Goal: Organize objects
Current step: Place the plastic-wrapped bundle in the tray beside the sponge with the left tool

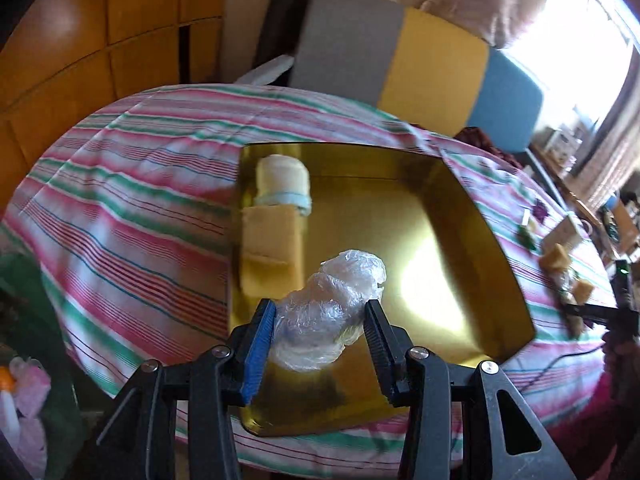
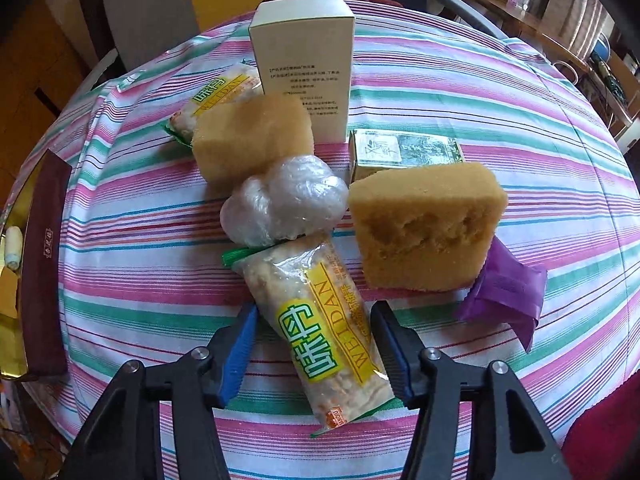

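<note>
- The left gripper point(image 1: 320, 334) has its jaws drawn in on a crumpled ball of clear plastic wrap point(image 1: 332, 308), both pads against its sides, and hangs over the near part of a gold tray point(image 1: 472, 216).
- In the left wrist view the tray already holds a cream roll with a pale blue band point(image 1: 283, 184) at about 11 o'clock from the gripper, and a yellow folded cloth point(image 1: 270, 248) lying just in front of that roll along the tray's left wall.
- The bare tray floor runs from 12 to 2 o'clock of the held ball; my judgement is that this is where it can be set down without crowding the cloth.
- The right gripper point(image 2: 314, 344) straddles a Weidan snack packet point(image 2: 320, 328) on the striped tablecloth point(image 2: 140, 240). Its jaws stand partly open; the right pad is at the wrapper's edge, the left one shows a gap, so I read no firm grip yet.
- The relation that matters: the packet's long axis runs from about 11 to 5 o'clock, skewed against the line the gripper points along, so the pads meet its long sides at a slant.
- A second plastic wrap ball point(image 2: 284, 200) touches the packet's far end at 12 o'clock; a tan sponge point(image 2: 424, 224) sits at 1 o'clock, near a purple wrapper point(image 2: 504, 292).
- Further off stand another sponge point(image 2: 252, 136), a white carton point(image 2: 304, 72) and a green box point(image 2: 404, 148).
- The right hand is plainly the nearer one to this cluster.
</note>
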Tool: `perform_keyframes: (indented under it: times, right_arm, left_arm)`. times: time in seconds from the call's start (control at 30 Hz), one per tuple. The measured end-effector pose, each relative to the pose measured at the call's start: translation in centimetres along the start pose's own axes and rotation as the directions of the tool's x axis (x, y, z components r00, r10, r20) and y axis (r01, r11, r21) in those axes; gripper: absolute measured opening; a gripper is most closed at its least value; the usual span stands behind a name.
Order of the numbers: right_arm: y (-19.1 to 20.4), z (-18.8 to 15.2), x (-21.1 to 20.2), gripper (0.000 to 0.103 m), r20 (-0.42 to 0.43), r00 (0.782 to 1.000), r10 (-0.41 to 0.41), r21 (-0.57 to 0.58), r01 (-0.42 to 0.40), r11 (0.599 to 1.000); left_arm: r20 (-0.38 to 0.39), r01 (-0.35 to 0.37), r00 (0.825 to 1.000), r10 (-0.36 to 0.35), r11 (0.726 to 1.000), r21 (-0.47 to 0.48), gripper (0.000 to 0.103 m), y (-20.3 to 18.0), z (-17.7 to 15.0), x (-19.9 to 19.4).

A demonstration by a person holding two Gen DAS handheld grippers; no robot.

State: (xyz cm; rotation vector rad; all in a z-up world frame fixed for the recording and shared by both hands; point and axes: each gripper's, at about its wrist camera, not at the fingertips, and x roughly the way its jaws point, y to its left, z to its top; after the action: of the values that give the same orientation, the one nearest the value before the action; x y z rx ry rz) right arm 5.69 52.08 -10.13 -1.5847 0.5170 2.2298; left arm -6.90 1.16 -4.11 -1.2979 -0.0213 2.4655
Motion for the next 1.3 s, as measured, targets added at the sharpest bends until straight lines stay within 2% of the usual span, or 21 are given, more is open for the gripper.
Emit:
perform_keyframes:
  times: [0.2, 0.4, 0.53, 0.63, 0.8, 0.93, 1.13, 1.3]
  right_arm:
    - [-0.2, -0.2, -0.2, 0.059, -0.002, 1.000, 0.002, 0.002, -0.002, 1.000]
    - [0.6, 0.0, 0.2, 0.058, -0.002, 1.000, -0.004, -0.015, 0.004, 1.000]
    - [0.8, -0.1, 0.2, 0.055, -0.001, 1.000, -0.009, -0.030, 0.009, 1.000]
    - [1.2, -0.2, 0.3, 0.054, 0.000, 1.000, -0.013, -0.051, 0.013, 0.999]
    - [2.2, -0.3, 0.2, 0.052, 0.000, 1.000, 0.007, -0.083, -0.007, 0.996]
    - [2.7, -0.3, 0.2, 0.051, -0.007, 0.999, 0.039, -0.100, -0.040, 0.994]
    - [3.4, -0.4, 0.4, 0.051, -0.011, 0.999, 0.038, -0.125, -0.039, 0.991]
    - [3.6, -0.5, 0.3, 0.051, -0.007, 1.000, 0.022, -0.142, -0.023, 0.990]
  left_arm:
    - [-0.056, -0.058, 0.997, 0.058, 0.998, 0.014, 0.047, 0.1, -1.0, 1.4]
    - [-0.023, -0.101, 0.995, 0.102, 0.994, 0.045, 0.051, -0.1, -1.1, 1.1]
    - [0.030, -0.135, 0.991, 0.133, 0.989, 0.059, 0.056, -0.2, -0.9, 0.4]
    - [0.044, -0.153, 0.988, 0.150, 0.986, 0.064, 0.056, -0.1, -0.9, 0.2]
    - [0.050, -0.137, 0.990, 0.135, 0.989, 0.046, 0.057, -0.5, -0.9, 0.1]
    - [0.070, -0.109, 0.992, 0.106, 0.993, 0.045, 0.069, -1.7, -0.9, -0.1]
    - [0.068, -0.060, 0.996, 0.055, 0.995, 0.081, 0.069, -4.1, -1.1, 0.2]
    - [0.060, -0.050, 0.997, 0.043, 0.993, 0.111, 0.069, -5.3, -1.6, 0.6]
